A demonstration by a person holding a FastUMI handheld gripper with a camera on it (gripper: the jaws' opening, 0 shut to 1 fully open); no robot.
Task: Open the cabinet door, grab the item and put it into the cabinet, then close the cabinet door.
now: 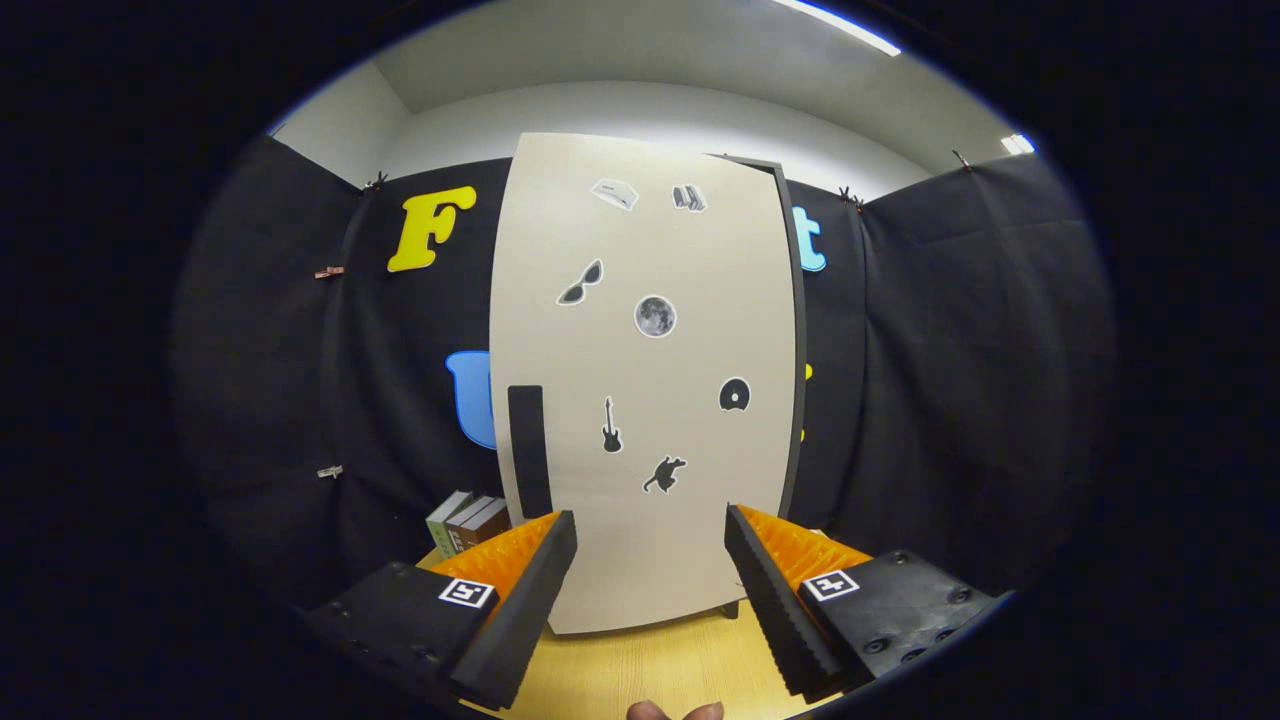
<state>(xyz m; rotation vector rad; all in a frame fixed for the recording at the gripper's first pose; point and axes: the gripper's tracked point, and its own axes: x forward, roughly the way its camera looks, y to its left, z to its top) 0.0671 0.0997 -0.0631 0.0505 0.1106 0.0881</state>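
Cabinet door (645,400): rigid flat panel, closed, upright just beyond the gripper (650,560), whose fingers stand spread and empty. Likely light on its hinges; best taken by the dark vertical handle (528,450) at its left edge. Books (468,522) stand far left on the wooden table (640,665).
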